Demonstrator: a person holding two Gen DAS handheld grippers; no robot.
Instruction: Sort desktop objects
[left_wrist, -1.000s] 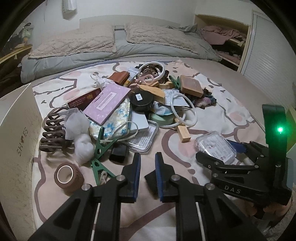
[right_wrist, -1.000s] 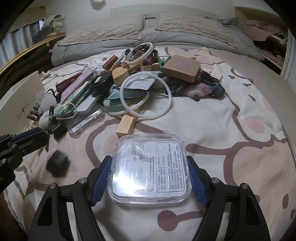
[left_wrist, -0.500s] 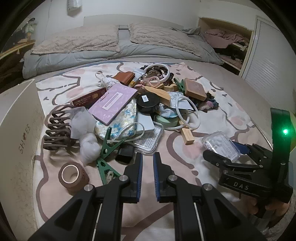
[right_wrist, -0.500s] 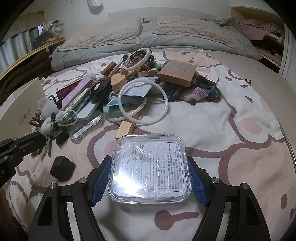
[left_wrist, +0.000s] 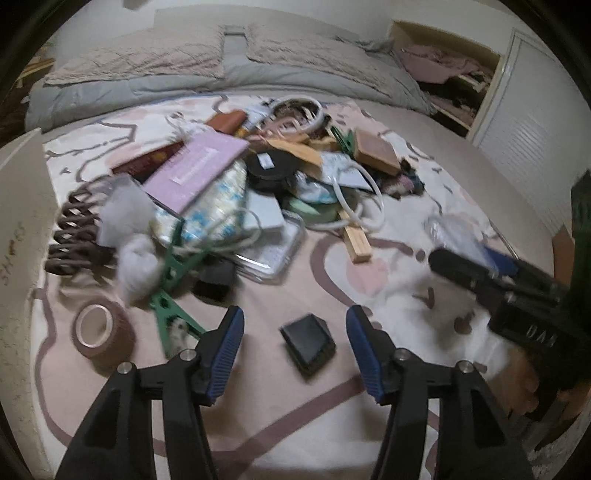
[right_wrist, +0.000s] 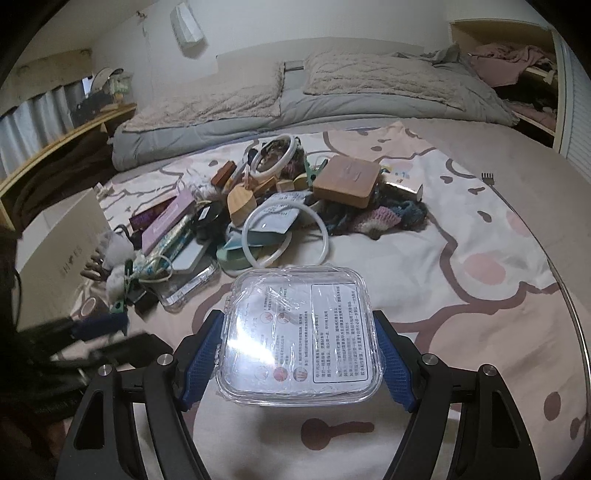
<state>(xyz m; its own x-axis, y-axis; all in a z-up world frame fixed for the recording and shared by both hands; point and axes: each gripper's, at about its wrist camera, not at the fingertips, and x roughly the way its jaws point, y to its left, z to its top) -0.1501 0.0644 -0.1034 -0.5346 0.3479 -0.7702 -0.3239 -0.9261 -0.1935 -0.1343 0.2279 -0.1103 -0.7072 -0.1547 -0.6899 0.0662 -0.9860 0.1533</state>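
Observation:
My right gripper (right_wrist: 298, 350) is shut on a clear square plastic container (right_wrist: 301, 334) and holds it above the bed sheet; it also shows at the right of the left wrist view (left_wrist: 476, 266). My left gripper (left_wrist: 295, 334) is open wide, with a small black box (left_wrist: 308, 345) lying on the sheet between its fingers. The pile of desktop objects lies beyond: a pink notebook (left_wrist: 195, 168), a white ring (left_wrist: 356, 199), a wooden block (left_wrist: 356, 243), a brown box (left_wrist: 376, 151), green clips (left_wrist: 171, 280) and a roll of brown tape (left_wrist: 99, 332).
A white cardboard box (left_wrist: 22, 229) stands at the left edge. A brown hair claw (left_wrist: 74, 236) and cotton balls (left_wrist: 136, 258) lie near it. Pillows and a grey duvet (left_wrist: 221, 74) are at the back. A closet (left_wrist: 480, 85) is at the right.
My left gripper has opened from shut and let go of the small black box, which now lies on the sheet between its fingers. My right gripper has lifted the container a little.

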